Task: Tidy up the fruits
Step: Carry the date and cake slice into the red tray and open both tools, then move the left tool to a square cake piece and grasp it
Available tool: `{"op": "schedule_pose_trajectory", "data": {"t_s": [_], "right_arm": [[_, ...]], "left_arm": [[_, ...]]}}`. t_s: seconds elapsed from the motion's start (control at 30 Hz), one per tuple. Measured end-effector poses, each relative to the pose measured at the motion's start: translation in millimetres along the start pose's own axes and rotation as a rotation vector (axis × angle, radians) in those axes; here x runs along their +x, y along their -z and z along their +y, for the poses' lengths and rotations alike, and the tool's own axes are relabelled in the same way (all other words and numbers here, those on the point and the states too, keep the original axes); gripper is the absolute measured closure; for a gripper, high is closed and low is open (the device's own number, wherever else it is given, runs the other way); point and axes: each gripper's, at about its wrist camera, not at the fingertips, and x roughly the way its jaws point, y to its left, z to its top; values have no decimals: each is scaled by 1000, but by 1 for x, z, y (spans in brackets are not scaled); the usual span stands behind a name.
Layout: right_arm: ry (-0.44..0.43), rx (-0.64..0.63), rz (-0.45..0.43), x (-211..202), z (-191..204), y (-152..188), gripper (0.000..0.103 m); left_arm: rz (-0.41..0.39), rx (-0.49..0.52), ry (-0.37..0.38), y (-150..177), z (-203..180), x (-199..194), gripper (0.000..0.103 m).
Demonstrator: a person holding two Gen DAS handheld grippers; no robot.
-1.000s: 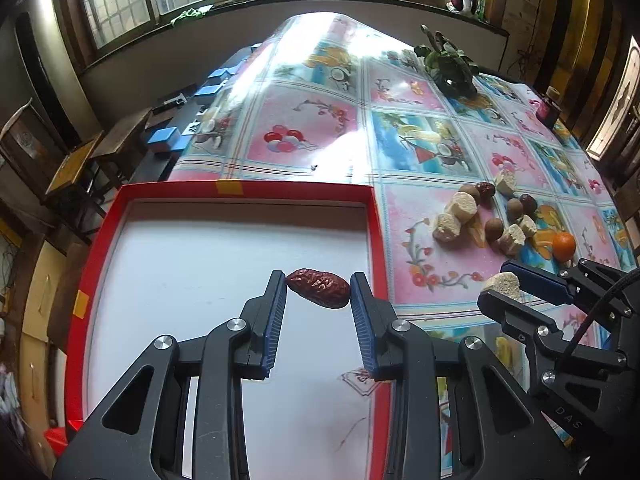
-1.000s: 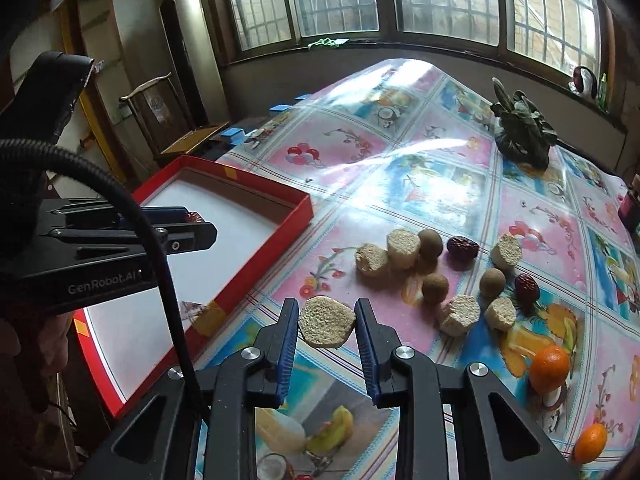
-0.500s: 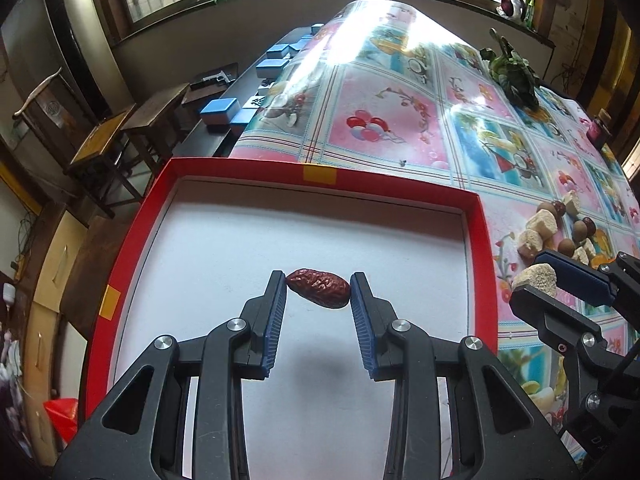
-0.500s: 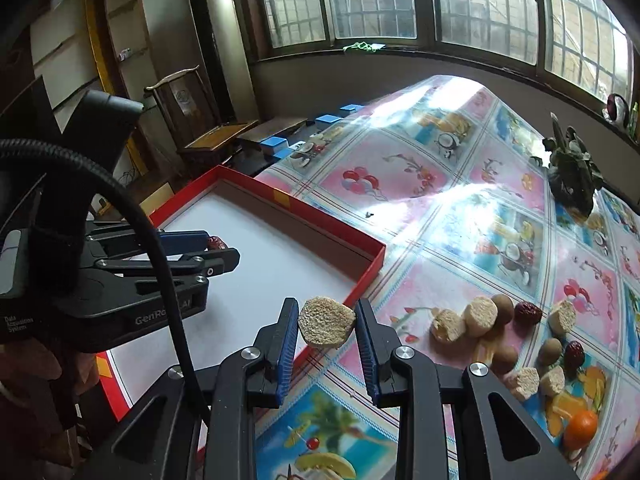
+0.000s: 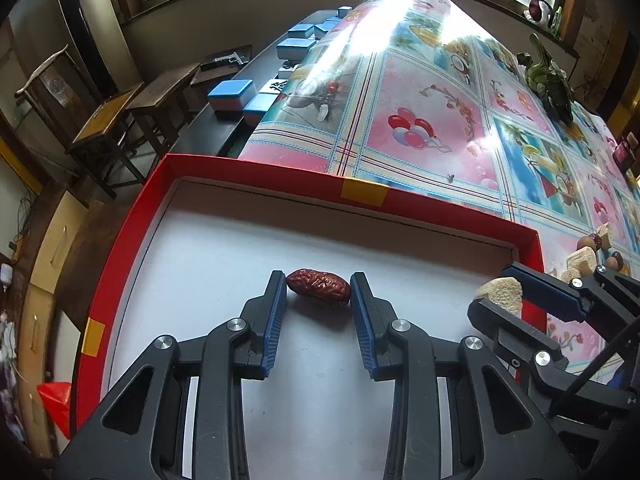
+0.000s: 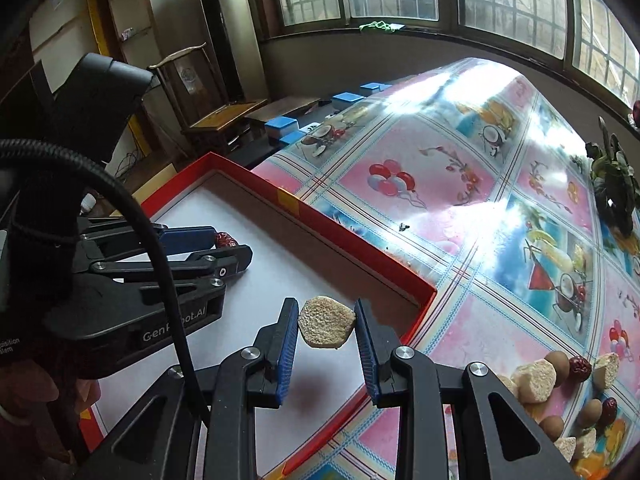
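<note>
Carrying: left hand-held gripper (image 5: 318,304) clamped on red date (image 5: 318,286), right hand-held gripper (image 6: 326,330) clamped on tan chunk (image 6: 326,322). Lower w/ care inside red tray (image 5: 360,194), separate corners, then release.

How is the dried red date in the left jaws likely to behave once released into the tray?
The dried red date looks wrinkled and oblong, so it probably rolls little. It seems light and not fragile. The red tray has raised walls, likely containing it.

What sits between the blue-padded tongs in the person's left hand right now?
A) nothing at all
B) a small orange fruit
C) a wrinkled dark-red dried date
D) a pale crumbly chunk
C: the left tongs pinch a wrinkled dark-red dried date above the red-rimmed white tray, while the pale crumbly chunk is in the right tongs.
</note>
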Motion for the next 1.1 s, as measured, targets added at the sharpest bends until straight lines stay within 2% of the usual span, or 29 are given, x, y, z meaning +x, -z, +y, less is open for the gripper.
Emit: {"op": "schedule_pose_trajectory", "data": {"t_s": [0.17, 0.3, 0.37, 0.43, 0.5, 0.63, 0.73, 0.97, 1.1], "right_arm": [[-3, 12, 30, 20, -5, -3, 75], [5, -10, 18, 25, -1, -2, 75], [3, -10, 13, 24, 0, -2, 71], [-8, -1, 2, 20, -2, -2, 63], [-15, 8, -12, 14, -3, -1, 61], [-7, 17, -34, -5, -5, 4, 61], [4, 26, -58, -26, -8, 10, 55], [84, 41, -138, -83, -28, 34, 53], [92, 98, -107, -104, -49, 54, 52]], "left_arm": [[-10, -2, -14, -2, -1, 1, 71], [-22, -12, -11, 0, 0, 1, 70], [-25, -21, -6, 1, 2, 0, 70], [-23, -33, -3, 3, 4, -2, 59], [-42, -58, 1, 4, 8, -7, 38], [-86, -73, -8, 10, 9, -25, 38], [-113, -59, 0, 16, 0, -38, 38], [-149, 1, 73, 27, -39, -63, 37], [-156, 39, 113, 32, -67, -71, 38]]}}
